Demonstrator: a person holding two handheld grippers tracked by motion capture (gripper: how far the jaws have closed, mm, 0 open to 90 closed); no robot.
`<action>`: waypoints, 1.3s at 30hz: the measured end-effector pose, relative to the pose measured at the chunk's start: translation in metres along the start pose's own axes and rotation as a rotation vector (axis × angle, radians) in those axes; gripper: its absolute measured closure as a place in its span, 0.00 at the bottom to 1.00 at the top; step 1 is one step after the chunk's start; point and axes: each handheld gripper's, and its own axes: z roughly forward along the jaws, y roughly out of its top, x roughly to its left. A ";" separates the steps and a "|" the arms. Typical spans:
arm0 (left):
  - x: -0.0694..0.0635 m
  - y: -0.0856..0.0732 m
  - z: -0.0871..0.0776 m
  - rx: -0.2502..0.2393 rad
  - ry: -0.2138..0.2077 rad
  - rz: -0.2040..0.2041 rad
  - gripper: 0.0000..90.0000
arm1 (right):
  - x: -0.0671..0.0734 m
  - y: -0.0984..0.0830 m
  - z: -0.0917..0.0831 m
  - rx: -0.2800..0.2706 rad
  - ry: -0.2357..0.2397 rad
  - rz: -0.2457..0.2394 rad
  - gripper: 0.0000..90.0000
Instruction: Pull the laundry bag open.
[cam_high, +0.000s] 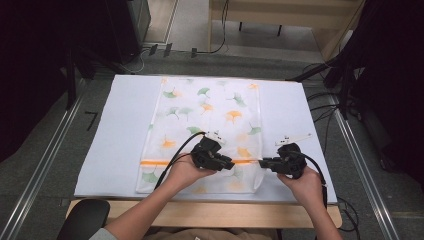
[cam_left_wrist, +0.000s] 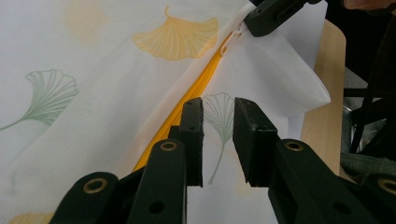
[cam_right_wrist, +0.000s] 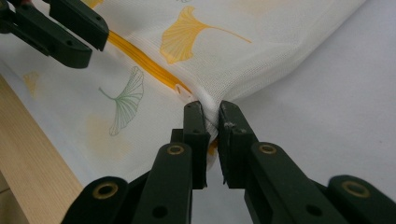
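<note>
A white mesh bag (cam_high: 207, 115) printed with green and orange ginkgo leaves lies flat on the white table top (cam_high: 115, 130). An orange zipper (cam_high: 155, 163) crosses it near the front end. My left gripper (cam_high: 231, 164) rests over the zipper's middle. Its jaws stand open above the fabric (cam_left_wrist: 218, 109), right beside the orange zipper (cam_left_wrist: 201, 84). My right gripper (cam_high: 262, 162) is at the bag's right edge, shut on the mesh at the zipper's end (cam_right_wrist: 211, 109). The white zipper pull (cam_right_wrist: 187, 95) lies just ahead of its jaws.
The table's wooden front edge (cam_high: 225, 212) runs just behind the hands. Bare white surface lies left and right of the bag. A black chair (cam_high: 85, 215) sits at the lower left. Metal rails (cam_high: 45, 165) and cables (cam_high: 325, 115) flank the table.
</note>
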 end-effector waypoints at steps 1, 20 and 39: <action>0.000 0.001 0.002 0.006 0.000 0.005 0.83 | 0.001 0.000 -0.001 0.002 0.000 0.004 0.94; -0.009 0.016 0.035 0.018 -0.007 0.019 0.79 | 0.005 0.001 -0.004 -0.018 0.019 -0.038 0.94; -0.015 0.023 0.049 0.014 -0.029 0.036 0.77 | 0.009 0.003 -0.004 -0.017 0.041 -0.067 0.94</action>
